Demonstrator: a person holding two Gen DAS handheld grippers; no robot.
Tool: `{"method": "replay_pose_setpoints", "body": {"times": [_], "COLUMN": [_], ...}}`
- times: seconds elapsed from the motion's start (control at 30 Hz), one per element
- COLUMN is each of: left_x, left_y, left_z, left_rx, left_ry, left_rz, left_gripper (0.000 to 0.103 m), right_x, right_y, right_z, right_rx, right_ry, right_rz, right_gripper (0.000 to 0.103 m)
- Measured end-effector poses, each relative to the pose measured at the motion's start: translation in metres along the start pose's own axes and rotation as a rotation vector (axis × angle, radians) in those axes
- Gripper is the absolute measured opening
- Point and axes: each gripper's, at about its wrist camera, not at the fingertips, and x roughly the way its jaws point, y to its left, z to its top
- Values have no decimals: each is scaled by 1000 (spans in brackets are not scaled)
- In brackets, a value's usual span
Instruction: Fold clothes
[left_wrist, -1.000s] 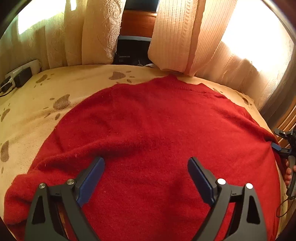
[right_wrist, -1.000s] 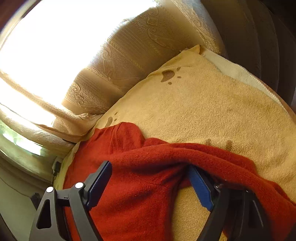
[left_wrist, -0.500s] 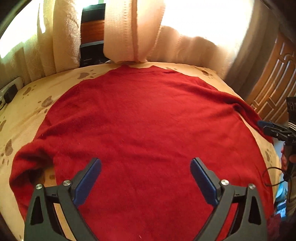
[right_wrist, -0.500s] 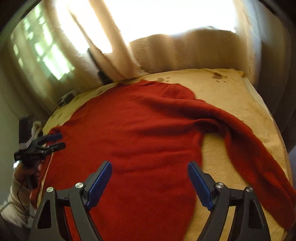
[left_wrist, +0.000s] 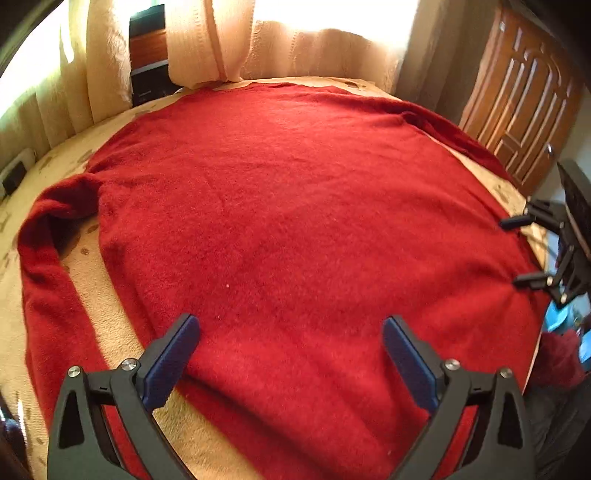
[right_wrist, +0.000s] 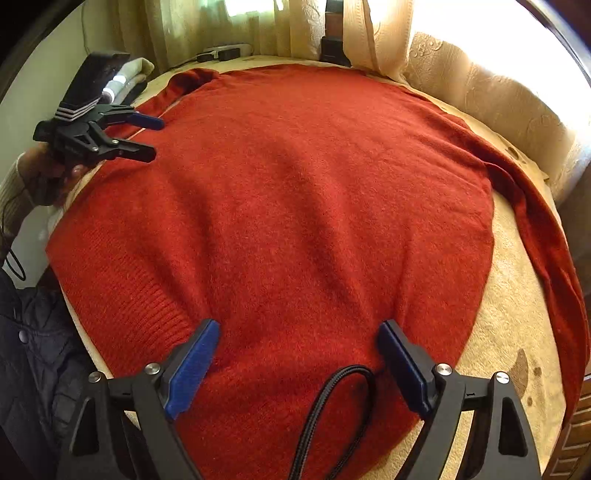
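I hold both tools over a red sweater (left_wrist: 295, 229) that lies spread nearly flat on a bed covered by a beige blanket (left_wrist: 110, 332) printed with brown paw marks.

My left gripper (left_wrist: 291, 350) has its jaws released, spread wide, with nothing between the blue pads (left_wrist: 170, 362). Below it, the sweater body fills the middle of the left wrist view. One sleeve (left_wrist: 48, 266) arcs from the shoulder at 9 o'clock down toward 7 o'clock, with a strip of blanket showing between it and the body. The other sleeve (left_wrist: 454, 133) runs along the far edge at 2 o'clock. My right gripper (left_wrist: 532, 251) shows at 3 o'clock at the sweater's edge, its jaws apart.

In the right wrist view, my right gripper (right_wrist: 295, 354) is likewise released, empty, above the sweater (right_wrist: 295, 192) near its ribbed hem (right_wrist: 129, 295), which lies at 8 o'clock. A black braided cable (right_wrist: 332, 406) loops up at 6 o'clock between the jaws. The long sleeve (right_wrist: 546, 240) trails down the blanket (right_wrist: 509, 332) from 2 to 4 o'clock. At 10 o'clock my left hand (right_wrist: 51, 177) holds the left gripper (right_wrist: 147, 136) over the sweater's edge, its jaws parted.

Cream curtains (left_wrist: 207, 40) hang at 12 o'clock, and a wooden door (left_wrist: 524, 103) stands at 2 o'clock.
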Motion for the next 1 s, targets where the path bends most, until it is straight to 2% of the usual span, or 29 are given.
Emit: {"method": "replay_pose_setpoints", "body": {"times": [0.1, 0.17, 0.23, 0.33, 0.47, 0.57, 0.63, 0.77, 0.83, 0.87, 0.93, 1.0], "left_x": [-9, -21, -37, -56, -56, -40, -38, -45, -49, -53, -58, -56], "left_y": [-4, 6, 17, 17, -7, -23, -14, 4, 16, 24, 53, 89], "left_z": [-7, -12, -21, -36, -53, -68, -74, -81, -76, -74, -67, -59], "left_rx": [34, -24, -100, -130, -43, 61, 22, -9, -62, -123, -293, -442], "left_ry": [7, 4, -29, -55, -23, 34, 20, 7, 7, -7, -73, -145], "left_rz": [24, 11, -32, -41, -25, 83, 46, 24, -42, -100, -270, -383], "left_gripper": [100, 100, 100, 101, 101, 101, 101, 102, 102, 102, 102, 102], "right_x": [-2, -6, -20, -35, -15, 11, 13, 2, 2, 3, 4, 3], "right_y": [2, 3, 15, 39, 79, 82, 72, 55, 54, 55, 57, 57], "right_z": [2, 9, 20, 37, 49, 52, 43, 27, 24, 25, 26, 27], "right_rx": [13, 30, 29, -16, -122, -114, -84, -56, -52, -51, -50, -46], "right_ry": [13, 12, -59, -147, -100, 1, 11, 45, 48, 52, 60, 57], "right_rz": [-16, -25, 5, 67, 64, 50, 81, 56, 50, 45, 36, 35], "right_gripper": [89, 89, 90, 90, 90, 90, 90, 92, 93, 94, 98, 99]}}
